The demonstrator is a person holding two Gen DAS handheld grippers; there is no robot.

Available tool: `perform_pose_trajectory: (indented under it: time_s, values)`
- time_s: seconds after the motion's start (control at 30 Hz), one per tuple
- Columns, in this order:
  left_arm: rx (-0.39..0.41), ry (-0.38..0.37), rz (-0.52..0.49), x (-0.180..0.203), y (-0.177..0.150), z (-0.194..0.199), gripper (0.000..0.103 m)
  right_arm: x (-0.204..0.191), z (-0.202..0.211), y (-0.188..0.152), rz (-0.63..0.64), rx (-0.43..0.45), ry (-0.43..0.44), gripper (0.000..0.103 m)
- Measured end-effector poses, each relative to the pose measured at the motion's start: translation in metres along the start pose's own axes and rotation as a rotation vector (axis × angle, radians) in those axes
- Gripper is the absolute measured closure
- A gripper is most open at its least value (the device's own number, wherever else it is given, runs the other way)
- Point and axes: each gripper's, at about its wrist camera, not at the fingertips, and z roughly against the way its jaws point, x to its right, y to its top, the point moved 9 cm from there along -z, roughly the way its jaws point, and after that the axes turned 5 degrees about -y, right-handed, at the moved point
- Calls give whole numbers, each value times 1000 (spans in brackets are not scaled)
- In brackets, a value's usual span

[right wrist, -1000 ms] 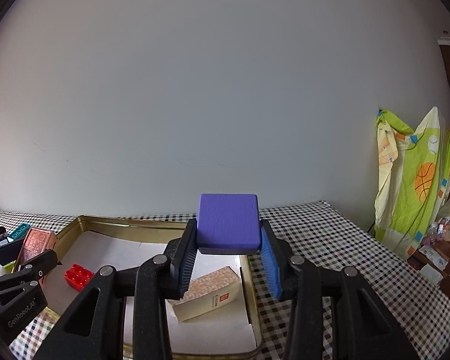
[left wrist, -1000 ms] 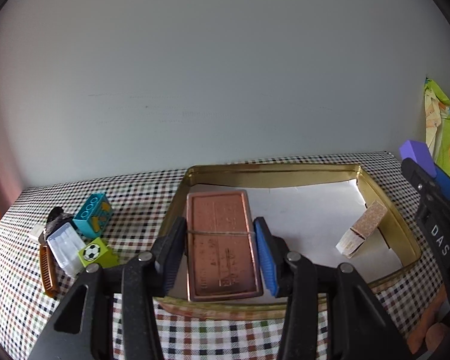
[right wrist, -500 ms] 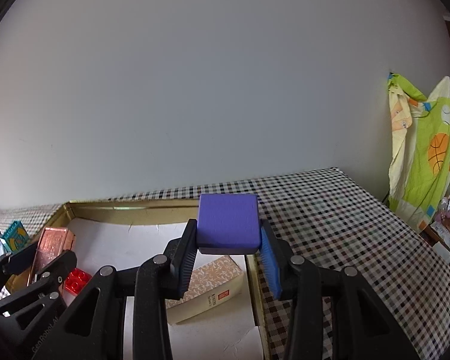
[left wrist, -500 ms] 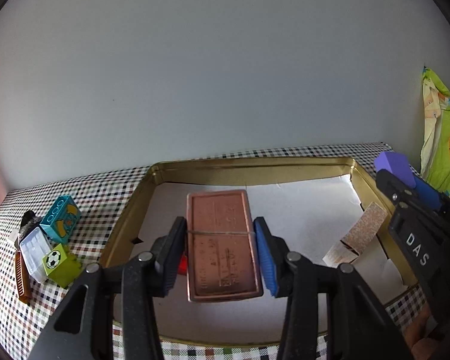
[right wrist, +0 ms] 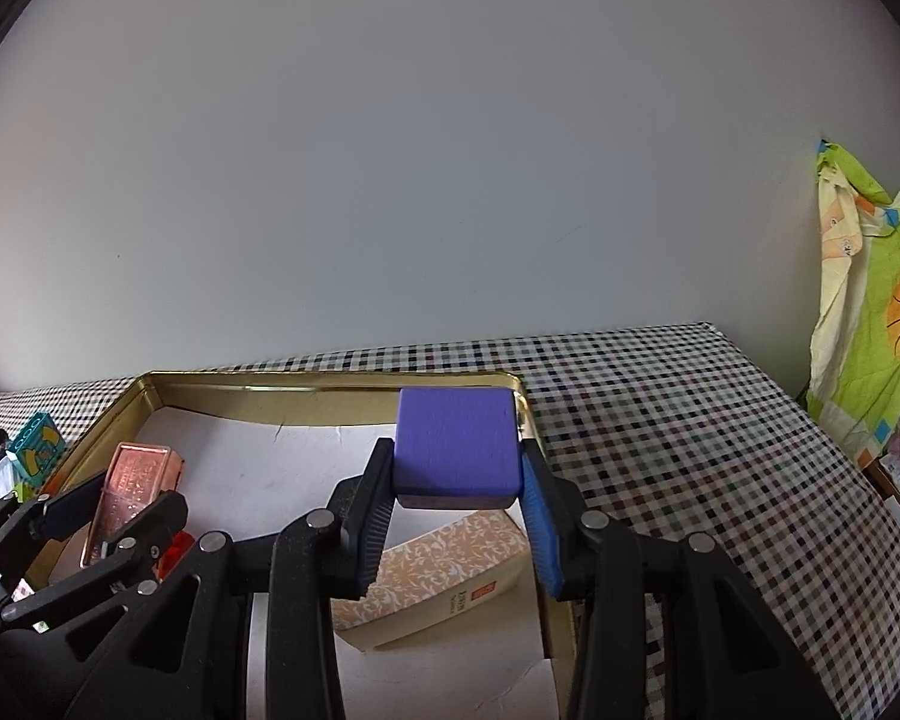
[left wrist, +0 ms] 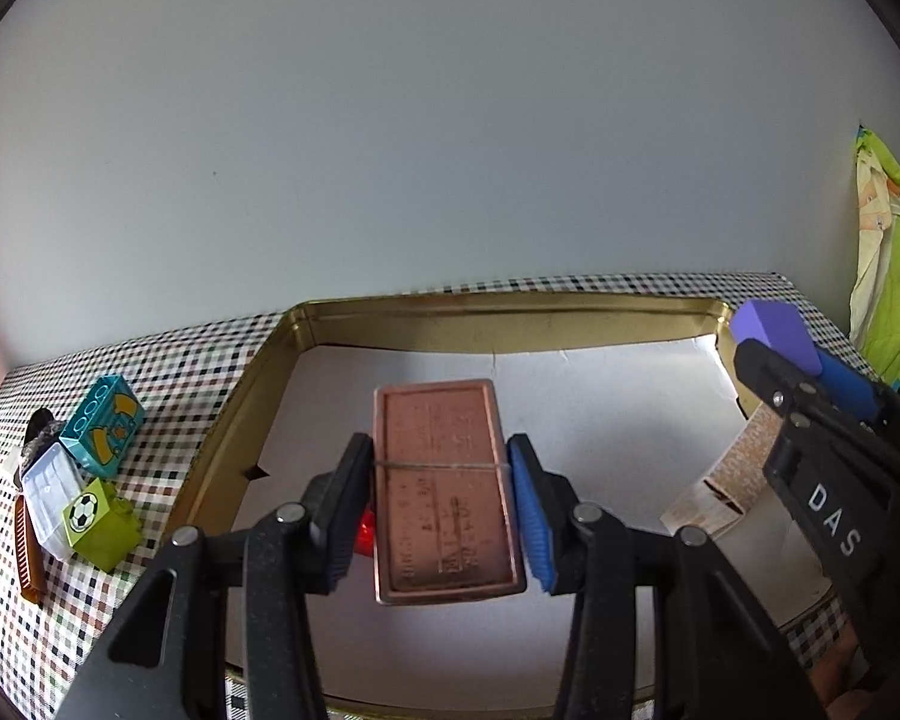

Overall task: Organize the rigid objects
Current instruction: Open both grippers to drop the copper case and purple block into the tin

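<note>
My left gripper (left wrist: pixel 441 504) is shut on a copper tin (left wrist: pixel 444 489) and holds it above the paper-lined gold tray (left wrist: pixel 498 324). A red brick (left wrist: pixel 366 531) lies in the tray just below it, mostly hidden. My right gripper (right wrist: pixel 456 519) is shut on a purple block (right wrist: pixel 456 441) and holds it over the tray's right side (right wrist: pixel 528 414), above a patterned cardboard box (right wrist: pixel 432 576) lying in the tray. The copper tin also shows in the right wrist view (right wrist: pixel 132 486), and the purple block in the left wrist view (left wrist: pixel 774 330).
Left of the tray on the checked cloth (left wrist: pixel 168 372) lie a teal brick (left wrist: pixel 102 423), a green football brick (left wrist: pixel 99 522), a clear case (left wrist: pixel 51 489) and a brown comb (left wrist: pixel 30 552). A wall stands behind. Colourful fabric (right wrist: pixel 870 312) hangs at the right.
Both grippers have moved forward over the tray, each still holding its object. The tin now hangs above the tray's floor; the purple block is over the tray's right side.
</note>
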Motion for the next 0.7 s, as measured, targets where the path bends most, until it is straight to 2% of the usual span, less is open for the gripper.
perform_pose_trajectory:
  time_s: [0.23, 0.27, 0.33, 0.37, 0.4, 0.43, 0.47, 0.6, 0.7]
  values:
    - [-18, -1, 5, -1, 0, -10, 58, -7, -4, -3, 17, -22, 44, 60]
    - [-19, 5, 10, -2, 0, -10, 58, -9, -4, -3, 21, -20, 49, 56]
    - [-11, 28, 29, -7, 1, -8, 56, -10, -1, -2, 27, -6, 43, 40]
    - [-1, 32, 39, -10, 1, -6, 46, -9, 2, -1, 26, 10, 33, 28]
    - [11, 40, 47, -13, 1, -3, 26, -7, 7, 0, 21, 35, 26, 22]
    - [34, 62, 51, -17, 2, 2, 17, -6, 12, 2, 15, 61, 21, 20]
    - [59, 75, 50, -19, 4, 7, 2, -4, 16, 3, 8, 80, 15, 18]
    - [156, 82, 17, -20, 11, 27, 0, 6, 26, 7, -40, 133, 2, 16]
    - [167, 64, 29, -22, 11, 32, 0, 13, 32, 9, -90, 166, 14, 16]
